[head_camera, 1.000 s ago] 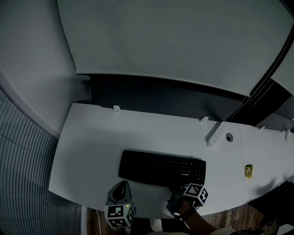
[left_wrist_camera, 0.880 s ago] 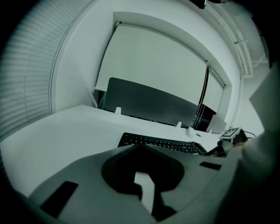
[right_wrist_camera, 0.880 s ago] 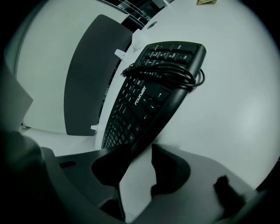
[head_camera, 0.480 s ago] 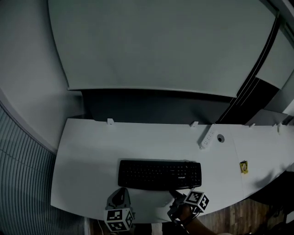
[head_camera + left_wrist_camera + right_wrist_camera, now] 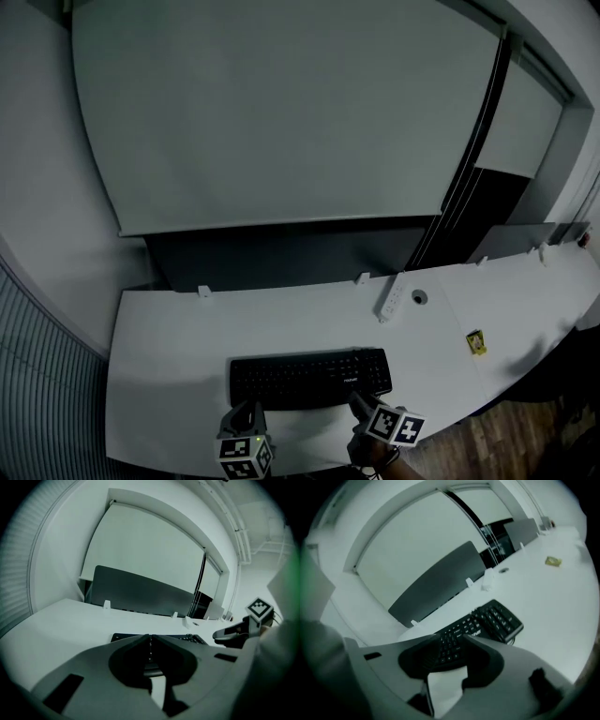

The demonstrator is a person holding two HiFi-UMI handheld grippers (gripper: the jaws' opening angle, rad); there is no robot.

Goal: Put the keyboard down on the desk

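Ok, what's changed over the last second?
The head view has tilted up the wall. The right hand-held gripper has lifted and rolled a little by the near edge of the keyboard, jaws open on nothing. Nothing gripped or released. Keyboard flat on the desk; left hand-held gripper shut, empty.

A black full-size keyboard lay flat on the white bench, keys facing up. Its long side ran from 9 to 3 o'clock, with the number pad at the 3 o'clock end. It sat toward the bench's 6 o'clock edge, slightly left of the middle.
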